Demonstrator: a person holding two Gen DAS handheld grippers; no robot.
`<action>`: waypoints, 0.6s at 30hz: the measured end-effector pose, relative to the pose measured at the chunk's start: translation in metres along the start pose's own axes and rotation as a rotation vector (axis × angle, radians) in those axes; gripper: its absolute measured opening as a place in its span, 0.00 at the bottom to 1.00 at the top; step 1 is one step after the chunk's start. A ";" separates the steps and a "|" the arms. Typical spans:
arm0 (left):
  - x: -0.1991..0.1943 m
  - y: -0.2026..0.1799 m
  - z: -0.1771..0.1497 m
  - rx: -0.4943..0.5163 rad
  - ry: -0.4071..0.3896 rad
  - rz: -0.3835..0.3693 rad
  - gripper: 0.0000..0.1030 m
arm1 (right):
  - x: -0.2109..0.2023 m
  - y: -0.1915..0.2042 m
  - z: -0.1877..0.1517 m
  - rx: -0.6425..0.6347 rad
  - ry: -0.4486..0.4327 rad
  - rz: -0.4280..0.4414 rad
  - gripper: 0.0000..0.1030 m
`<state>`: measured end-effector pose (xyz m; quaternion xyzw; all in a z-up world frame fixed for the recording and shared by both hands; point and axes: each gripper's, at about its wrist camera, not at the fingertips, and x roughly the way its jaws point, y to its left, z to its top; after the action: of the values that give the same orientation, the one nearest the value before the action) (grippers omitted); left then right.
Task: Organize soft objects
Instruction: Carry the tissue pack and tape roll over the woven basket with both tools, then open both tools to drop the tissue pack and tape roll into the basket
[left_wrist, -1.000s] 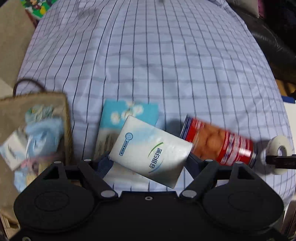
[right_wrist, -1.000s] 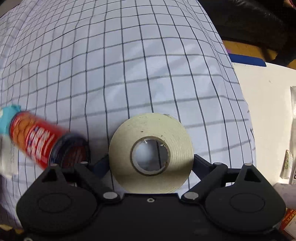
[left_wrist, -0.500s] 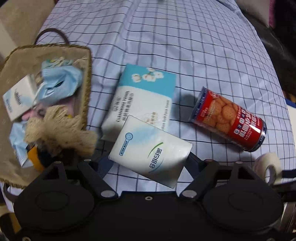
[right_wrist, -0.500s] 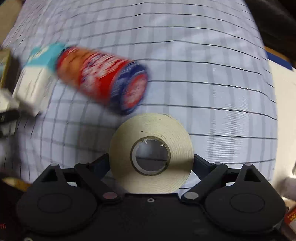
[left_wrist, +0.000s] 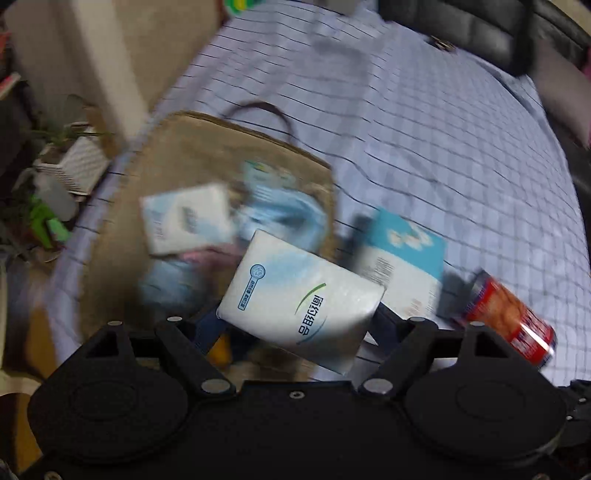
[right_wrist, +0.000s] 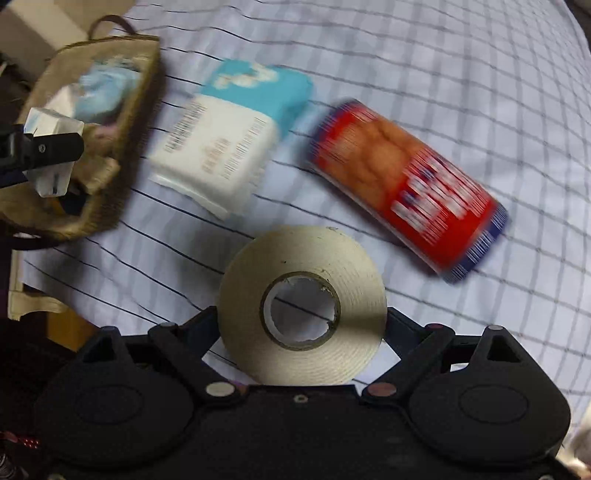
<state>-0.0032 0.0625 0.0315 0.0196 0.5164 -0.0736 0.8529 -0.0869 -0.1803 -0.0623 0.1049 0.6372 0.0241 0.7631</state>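
**Left gripper carries tissue pack over basket**

Left gripper (left_wrist: 301, 321) pinches a tissue pack (left_wrist: 301, 295), long axis slanting across its jaws, directly above the basket's (left_wrist: 184, 147) near end; a short drop should land it. Right gripper (right_wrist: 301, 328) clamps a tape roll (right_wrist: 301, 306) edge to edge, farther from the basket. Inside the basket lie another pack (left_wrist: 186, 223) and blue packets (left_wrist: 288, 214). Beyond, a wipes pack (right_wrist: 229, 144) and tin (right_wrist: 406, 184) lie on the cloth (right_wrist: 443, 55).
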 end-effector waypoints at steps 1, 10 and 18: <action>-0.003 0.008 0.003 -0.010 -0.010 0.014 0.75 | -0.001 0.005 0.005 -0.005 -0.006 0.009 0.90; 0.007 0.056 -0.002 -0.081 -0.027 0.131 0.75 | -0.014 0.044 0.037 -0.072 -0.086 0.041 0.91; 0.025 0.061 -0.010 -0.079 0.045 0.105 0.76 | -0.037 0.087 0.091 -0.109 -0.175 0.052 0.91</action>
<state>0.0079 0.1211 0.0025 0.0146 0.5361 -0.0078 0.8440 0.0032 -0.1137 0.0052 0.0815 0.5630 0.0693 0.8195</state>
